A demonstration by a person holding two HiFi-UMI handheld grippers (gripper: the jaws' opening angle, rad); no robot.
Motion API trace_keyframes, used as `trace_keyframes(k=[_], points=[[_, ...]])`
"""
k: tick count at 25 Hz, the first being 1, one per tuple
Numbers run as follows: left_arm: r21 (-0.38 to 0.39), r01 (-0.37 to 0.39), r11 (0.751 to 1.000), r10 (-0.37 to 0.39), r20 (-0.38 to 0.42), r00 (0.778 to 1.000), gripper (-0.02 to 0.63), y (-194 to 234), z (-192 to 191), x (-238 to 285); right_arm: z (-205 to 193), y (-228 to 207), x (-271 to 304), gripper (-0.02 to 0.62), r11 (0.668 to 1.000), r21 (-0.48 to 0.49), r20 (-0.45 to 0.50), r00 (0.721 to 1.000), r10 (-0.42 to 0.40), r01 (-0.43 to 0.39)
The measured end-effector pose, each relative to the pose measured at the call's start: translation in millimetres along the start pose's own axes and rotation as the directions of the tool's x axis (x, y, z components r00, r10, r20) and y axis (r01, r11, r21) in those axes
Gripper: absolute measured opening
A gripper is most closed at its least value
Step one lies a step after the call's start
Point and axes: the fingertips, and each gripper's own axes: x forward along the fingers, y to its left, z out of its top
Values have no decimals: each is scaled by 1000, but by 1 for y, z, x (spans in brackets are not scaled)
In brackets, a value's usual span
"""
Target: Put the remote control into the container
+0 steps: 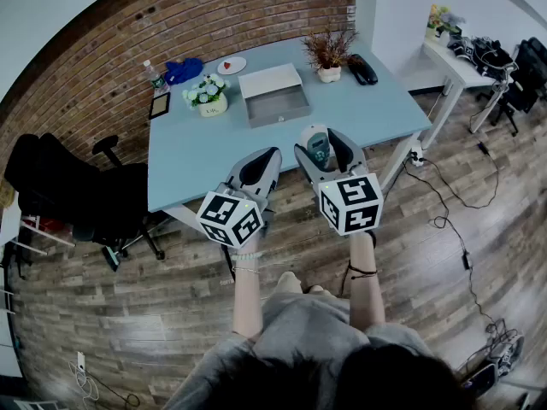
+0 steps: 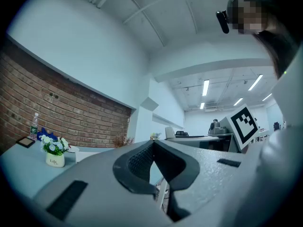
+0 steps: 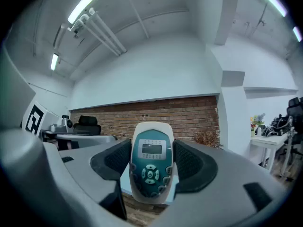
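Mid-task, carry phase. The remote control (image 3: pixel 151 167) stands upright between the two pads of the right gripper (image 1: pixel 323 148), which press on its left and right edges; its screen and buttons face the gripper camera. In the head view it is held in the air on the near side of the container (image 1: pixel 275 105), well apart from it and about level with the near edge of the table (image 1: pixel 197 148). The container, an open grey box, lies further in on the table and appears to hold nothing. A pot of white flowers (image 1: pixel 209 96) stands to the left of the container and a pot of dried plant (image 1: pixel 329 58) to its right. The left gripper (image 1: pixel 269 156) hovers beside the right one, also on the near side of the container; its jaws are pressed together with nothing between them. Judged from this arrangement, the pick-up is done. What is left is the carry forward until the remote is above the container, the lowering into its open compartment, and the release.
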Motion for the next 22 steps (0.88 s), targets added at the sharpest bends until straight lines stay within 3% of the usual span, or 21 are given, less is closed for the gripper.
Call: trace_keyframes(k=[11,22], points=[[-25,-26,999,26,-15,1000,3,13,-6,-11,-7,13,5,284,1000,-5,-26,999,21,-21],[-34,-46,998,44,-57,997,3,11,-19,-2,-23,-1,9,284,998,29,-52,998,48,-47]])
